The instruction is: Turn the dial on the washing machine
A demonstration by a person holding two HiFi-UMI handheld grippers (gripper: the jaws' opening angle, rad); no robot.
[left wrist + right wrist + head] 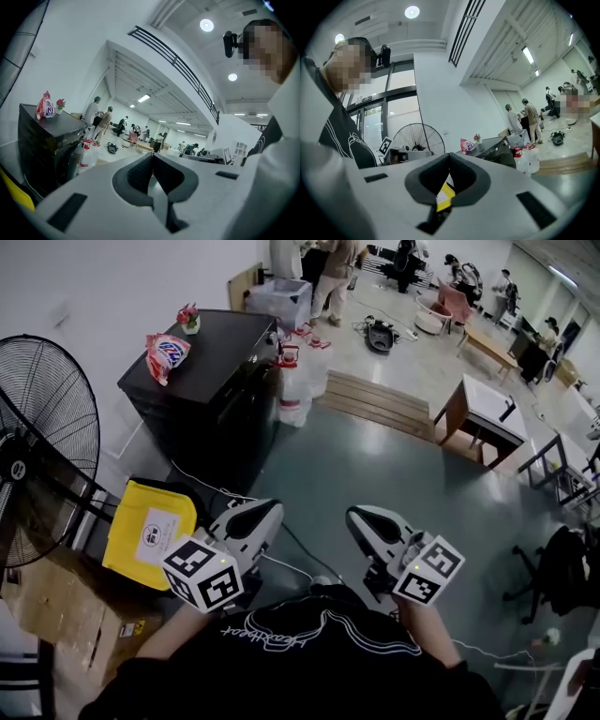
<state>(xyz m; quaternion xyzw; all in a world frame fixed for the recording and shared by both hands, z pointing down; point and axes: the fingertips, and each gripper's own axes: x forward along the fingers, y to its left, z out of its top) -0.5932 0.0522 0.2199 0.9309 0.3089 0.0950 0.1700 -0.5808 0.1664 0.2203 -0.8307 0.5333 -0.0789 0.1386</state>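
The black washing machine (214,382) stands against the wall at the upper left, well ahead of both grippers. It also shows in the left gripper view (46,139) and the right gripper view (497,148). Its dial is too small to make out. My left gripper (272,510) and right gripper (354,515) hover side by side close to the person's chest, pointing level toward the room. Each has its jaws shut with nothing between them, as the left gripper (152,157) and right gripper (450,157) views show.
A detergent bag (167,352) and a small flower pot (190,320) sit on the machine. A big floor fan (37,446), a yellow bin (150,531) and cardboard boxes (56,606) stand at the left. White jugs (295,390), a wooden platform (375,399) and a table (483,413) lie beyond.
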